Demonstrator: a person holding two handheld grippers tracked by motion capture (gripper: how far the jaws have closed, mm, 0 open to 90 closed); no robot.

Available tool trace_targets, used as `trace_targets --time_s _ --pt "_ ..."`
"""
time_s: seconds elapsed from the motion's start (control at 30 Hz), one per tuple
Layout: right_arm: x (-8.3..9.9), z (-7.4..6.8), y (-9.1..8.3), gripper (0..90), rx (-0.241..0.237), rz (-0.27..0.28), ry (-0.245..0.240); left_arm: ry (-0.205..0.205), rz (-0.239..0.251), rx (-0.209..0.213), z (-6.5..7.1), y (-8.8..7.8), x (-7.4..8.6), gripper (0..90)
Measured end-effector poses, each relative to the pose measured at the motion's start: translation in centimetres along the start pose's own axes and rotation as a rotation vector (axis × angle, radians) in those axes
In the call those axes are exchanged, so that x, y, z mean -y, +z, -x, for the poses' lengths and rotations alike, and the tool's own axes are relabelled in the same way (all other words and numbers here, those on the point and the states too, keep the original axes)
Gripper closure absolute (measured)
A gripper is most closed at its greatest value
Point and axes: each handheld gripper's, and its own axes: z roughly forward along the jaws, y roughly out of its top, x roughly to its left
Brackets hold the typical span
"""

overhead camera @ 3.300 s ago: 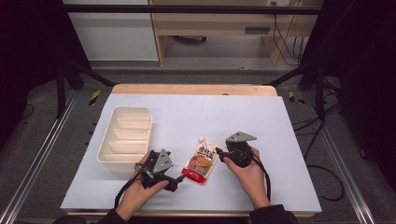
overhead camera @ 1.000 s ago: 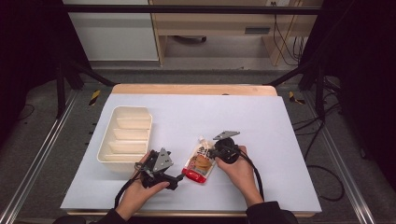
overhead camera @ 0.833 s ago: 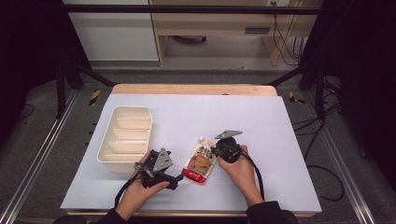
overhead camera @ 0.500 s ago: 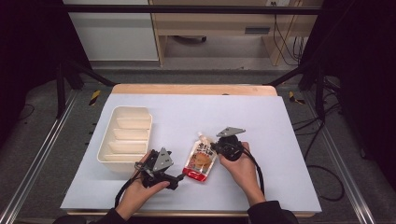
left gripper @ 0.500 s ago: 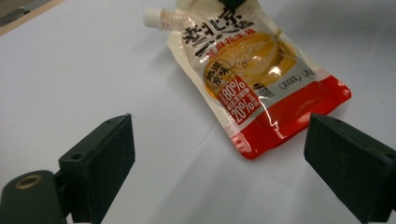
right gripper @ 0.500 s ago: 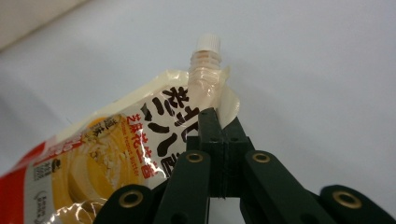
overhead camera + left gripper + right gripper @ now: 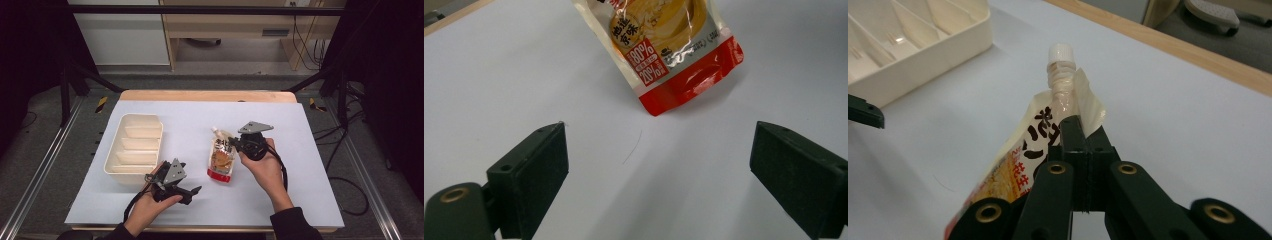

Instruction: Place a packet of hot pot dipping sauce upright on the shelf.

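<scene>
Near the middle of the table lies one shiny, soft pouch (image 7: 221, 159) with a red bottom and a white screw cap at 12 o'clock. One right gripper (image 7: 238, 144) pinches its top edge from 3 o'clock, jaws closed on it. One left gripper (image 7: 192, 191) waits at 7 o'clock, jaws wide apart. One cream plastic tray (image 7: 134, 148) with four long slots sits at 9 o'clock on the smooth white table (image 7: 300, 165).

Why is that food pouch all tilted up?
The right tool is shut on the pouch near its white cap, so its top lifts off the table. Nothing looks spilled or torn.
</scene>
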Motion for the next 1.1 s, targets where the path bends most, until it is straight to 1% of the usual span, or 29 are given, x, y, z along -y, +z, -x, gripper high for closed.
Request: trace_targets --time_s 0.07,0.13,0.3,0.33,0.37,0.4,0.43,0.47,0.5,0.57,0.63,0.67,0.7,0.8,0.9,1.0,1.1 --pt "-0.6 -0.5 -0.2 90.0 -0.027 0.014 -0.032 -0.005 0.004 -0.003 -0.1 -0.2 0.0 8.4" --pt "-1.1 -1.2 -0.5 90.0 -0.062 0.028 -0.086 -0.010 0.008 -0.008 -0.3 -0.4 0.1 8.4" --pt "-1.5 -3.2 -1.5 90.0 -0.139 0.059 -0.186 -0.030 0.021 -0.021 -1.1 -1.1 0.3 8.4" --pt "-1.5 -3.5 -1.6 90.0 -0.150 0.065 -0.198 -0.015 0.020 -0.020 -1.2 -1.3 0.2 8.4" --pt "-1.4 -3.8 -1.8 90.0 -0.155 0.067 -0.207 0.006 0.006 -0.017 -1.5 -1.6 0.0 8.7" --pt "-1.4 -4.2 -2.0 90.0 -0.159 0.068 -0.214 0.009 0.008 -0.018 -1.7 -2.0 -0.2 9.4" --pt "-1.3 -4.5 -2.1 90.0 -0.165 0.072 -0.223 0.002 0.023 -0.017 -2.0 -2.4 -0.5 9.6" --pt "-1.2 -4.8 -2.3 90.0 -0.171 0.076 -0.228 -0.007 0.036 -0.013 -2.3 -2.8 -0.8 9.8" --pt "-1.1 -5.0 -2.4 90.0 -0.173 0.076 -0.234 -0.006 0.043 -0.016 -2.4 -3.1 -1.1 9.9" --pt "-0.9 -5.5 -2.8 90.0 -0.174 0.078 -0.248 0.003 0.043 -0.029 -2.6 -3.7 -1.6 9.9" --pt "-0.6 -5.9 -3.1 90.0 -0.184 0.084 -0.254 0.011 0.046 -0.024 -2.8 -4.1 -2.1 9.9" --pt "-0.4 -6.0 -3.1 90.0 -0.195 0.089 -0.262 0.021 0.036 -0.026 -2.9 -4.3 -2.4 9.8" --pt "-0.2 -6.1 -3.1 90.0 -0.203 0.096 -0.257 0.029 0.029 -0.031 -2.9 -4.4 -2.7 9.4" --pt "0.0 -6.3 -3.0 90.0 -0.215 0.112 -0.254 0.063 0.019 -0.019 -3.0 -4.9 -3.6 9.0" --pt "-0.1 -6.4 -3.0 90.0 -0.228 0.111 -0.266 0.100 0.007 -0.024 -3.2 -5.3 -4.4 8.5" --pt "0.1 -6.3 -3.1 90.0 -0.246 0.118 -0.261 0.119 -0.006 -0.025 -3.5 -5.5 -4.9 8.3" --pt "0.5 -6.4 -3.3 90.0 -0.260 0.125 -0.258 0.142 -0.032 -0.027 -3.6 -5.5 -5.2 8.3"
